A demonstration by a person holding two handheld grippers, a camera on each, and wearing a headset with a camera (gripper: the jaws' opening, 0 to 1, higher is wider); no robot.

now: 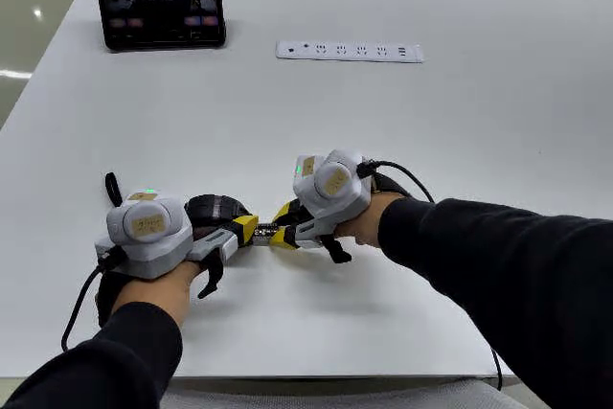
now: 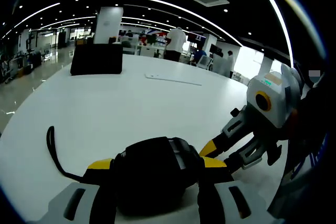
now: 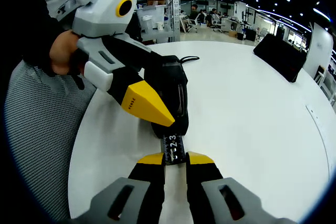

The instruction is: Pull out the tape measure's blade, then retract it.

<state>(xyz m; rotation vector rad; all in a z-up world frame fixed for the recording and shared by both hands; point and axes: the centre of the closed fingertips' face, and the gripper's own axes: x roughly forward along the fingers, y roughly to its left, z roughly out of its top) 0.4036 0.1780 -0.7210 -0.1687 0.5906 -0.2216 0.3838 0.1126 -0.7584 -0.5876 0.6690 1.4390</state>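
Bright, even overhead light washes the matte white tabletop (image 1: 460, 141) in the head view, leaving only soft shadows at lower centre. Lamp glints dot the black flat tablet screen (image 1: 160, 4) and polished grey floor (image 1: 24, 35) at upper left. Both gripper views bow strongly toward their edges; distant background seems slightly soft.

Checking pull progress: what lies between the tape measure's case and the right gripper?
A short stretch of numbered blade joins case and right gripper, shown in the right gripper view.
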